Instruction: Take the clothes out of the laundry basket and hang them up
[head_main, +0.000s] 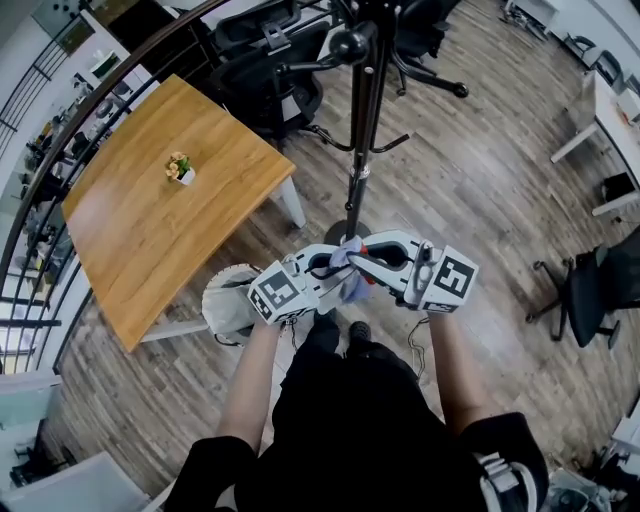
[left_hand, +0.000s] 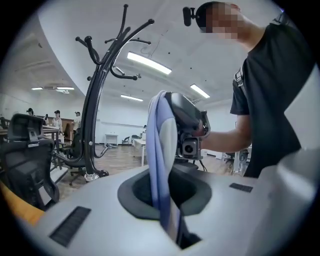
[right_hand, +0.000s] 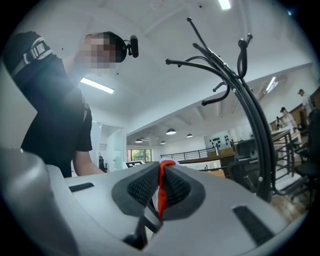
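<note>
A pale blue garment with a red edge is bunched between my two grippers, at chest height in the head view. My left gripper is shut on a fold of the blue cloth, which runs up from between its jaws. My right gripper faces it tip to tip, shut on the red-trimmed edge. The black coat stand rises just beyond both grippers. The pale laundry basket sits on the floor, down to the left of my left gripper.
A wooden table with a small flower pot stands to the left. Black office chairs crowd behind the stand, and another chair is at the right. Railings run along the far left edge.
</note>
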